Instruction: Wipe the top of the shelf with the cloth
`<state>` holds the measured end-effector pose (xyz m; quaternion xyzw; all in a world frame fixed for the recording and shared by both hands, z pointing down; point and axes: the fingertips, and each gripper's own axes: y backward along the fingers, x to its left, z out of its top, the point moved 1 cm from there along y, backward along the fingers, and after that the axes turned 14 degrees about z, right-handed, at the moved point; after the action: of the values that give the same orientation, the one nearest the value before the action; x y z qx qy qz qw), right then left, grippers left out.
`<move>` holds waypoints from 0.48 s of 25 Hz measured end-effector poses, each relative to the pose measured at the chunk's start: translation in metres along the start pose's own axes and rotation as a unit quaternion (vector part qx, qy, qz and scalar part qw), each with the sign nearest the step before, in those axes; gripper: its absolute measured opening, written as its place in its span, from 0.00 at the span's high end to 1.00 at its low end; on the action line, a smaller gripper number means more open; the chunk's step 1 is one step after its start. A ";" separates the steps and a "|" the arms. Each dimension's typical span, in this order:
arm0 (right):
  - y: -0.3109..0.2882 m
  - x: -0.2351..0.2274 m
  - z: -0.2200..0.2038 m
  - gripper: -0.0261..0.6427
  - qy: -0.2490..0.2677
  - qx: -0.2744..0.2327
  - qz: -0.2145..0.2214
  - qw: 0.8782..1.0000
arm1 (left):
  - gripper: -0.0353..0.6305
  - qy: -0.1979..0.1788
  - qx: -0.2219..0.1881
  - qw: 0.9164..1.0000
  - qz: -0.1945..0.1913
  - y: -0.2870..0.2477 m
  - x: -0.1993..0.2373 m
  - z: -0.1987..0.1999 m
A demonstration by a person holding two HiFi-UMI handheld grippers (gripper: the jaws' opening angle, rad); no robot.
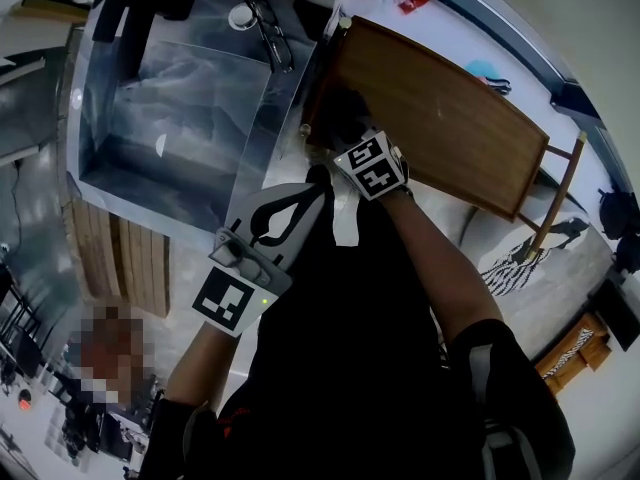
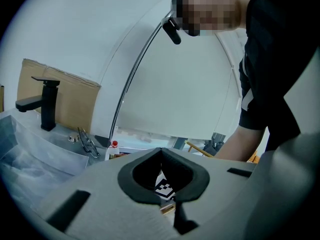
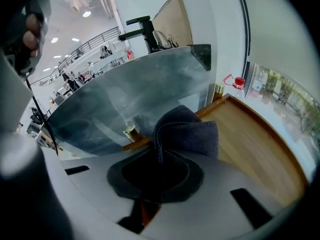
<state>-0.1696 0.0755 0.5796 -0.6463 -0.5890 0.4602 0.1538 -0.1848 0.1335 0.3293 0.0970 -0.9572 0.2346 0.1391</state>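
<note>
Right gripper had its fingers clamped on the dark cloth, held at the near-left corner of the wooden shelf top; whether it touched the wood was hard to tell. Left gripper hung just beside it, fingers pressed together with nothing between them. Left of the shelf stood a steel sink wrapped in clear film, with a black faucet at its far side and glasses on its rim. From the head view, the right gripper's marker cube and the cloth covered that shelf corner, and the cloth buried the right fingertips.
</note>
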 end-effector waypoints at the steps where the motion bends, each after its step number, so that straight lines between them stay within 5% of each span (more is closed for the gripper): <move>1: 0.001 -0.001 -0.001 0.91 0.009 0.004 -0.001 1.000 | 0.92 -0.003 0.001 1.000 -0.003 -0.002 -0.002 0.000; 12: 0.043 -0.031 -0.052 0.92 -0.081 -0.034 -0.021 0.996 | 0.92 -0.030 0.015 0.999 -0.040 -0.031 -0.045 0.003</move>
<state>-0.0988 0.0544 0.5878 -0.5991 -0.6284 0.4874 0.0933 -0.1354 0.1100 0.3258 0.1442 -0.9526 0.2405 0.1182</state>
